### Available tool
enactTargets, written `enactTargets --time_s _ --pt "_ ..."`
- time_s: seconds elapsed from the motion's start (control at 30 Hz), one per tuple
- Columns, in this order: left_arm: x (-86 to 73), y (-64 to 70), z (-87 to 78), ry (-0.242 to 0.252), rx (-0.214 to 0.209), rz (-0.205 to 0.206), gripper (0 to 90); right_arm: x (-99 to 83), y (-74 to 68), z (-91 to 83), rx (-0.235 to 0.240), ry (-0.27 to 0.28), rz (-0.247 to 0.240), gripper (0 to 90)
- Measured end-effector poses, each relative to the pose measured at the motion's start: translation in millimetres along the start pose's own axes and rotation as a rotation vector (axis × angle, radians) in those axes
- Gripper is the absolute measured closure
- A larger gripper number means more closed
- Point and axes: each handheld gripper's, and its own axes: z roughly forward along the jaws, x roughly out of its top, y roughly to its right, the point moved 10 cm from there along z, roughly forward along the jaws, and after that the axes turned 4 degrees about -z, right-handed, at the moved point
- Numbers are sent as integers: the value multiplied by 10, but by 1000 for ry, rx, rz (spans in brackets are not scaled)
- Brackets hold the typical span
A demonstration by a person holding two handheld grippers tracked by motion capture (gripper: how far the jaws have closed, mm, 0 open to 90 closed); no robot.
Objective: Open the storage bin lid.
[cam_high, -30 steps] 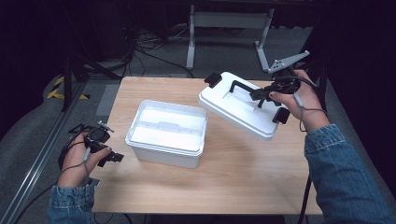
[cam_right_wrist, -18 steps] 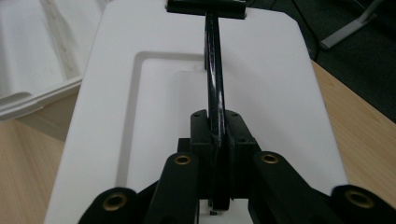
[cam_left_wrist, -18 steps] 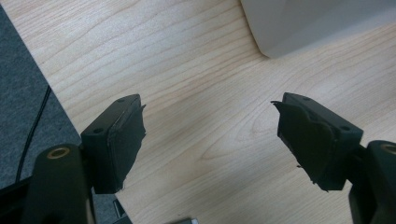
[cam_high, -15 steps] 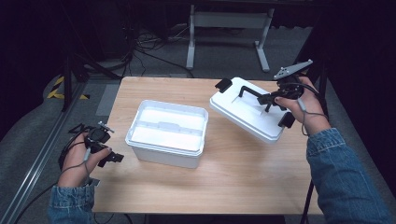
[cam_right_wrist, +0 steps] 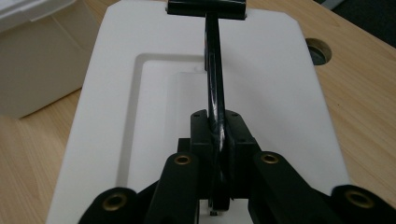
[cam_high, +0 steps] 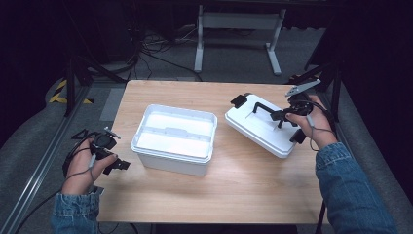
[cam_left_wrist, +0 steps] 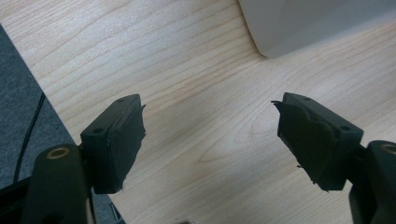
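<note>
A white plastic box [cam_high: 174, 139] stands open-topped in the middle of the wooden table [cam_high: 234, 190]. Its white lid [cam_high: 260, 127] lies at the table's right side, and my right gripper [cam_high: 282, 117] is shut on the lid's black handle [cam_right_wrist: 215, 88]. In the right gripper view the jaws clamp that handle from both sides over the lid [cam_right_wrist: 280, 84]. My left gripper [cam_high: 117, 165] is held at the table's left edge beside the box, and its jaws stand wide apart over bare wood with nothing between them [cam_left_wrist: 210, 140]. A corner of the box [cam_left_wrist: 303, 23] shows ahead of it.
A round cable hole [cam_right_wrist: 318, 50] sits in the table just beyond the lid. Dark floor with cables [cam_high: 146, 44] and a white metal stand [cam_high: 238, 29] lie behind the table. A grey rail [cam_high: 34, 165] runs along the floor at the left.
My right gripper has carried the lid to the right and lowered it toward the table, levelling it out. The left gripper has barely moved.
</note>
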Motion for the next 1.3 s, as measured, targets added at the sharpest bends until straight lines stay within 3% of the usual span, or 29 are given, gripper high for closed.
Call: enactTargets --time_s 0.27,0.57,1.0,1.3 --pt "-11 -19 11 1 7 -1 235 -232 64 225 12 -19 39 844" --pt "-11 -7 30 -9 0 4 235 -361 95 366 22 -25 62 844" --pt "-10 2 32 -8 -2 1 234 -542 121 498 44 -36 99 843" --pt "-11 -4 44 -18 0 8 234 -635 136 551 72 -15 146 841"
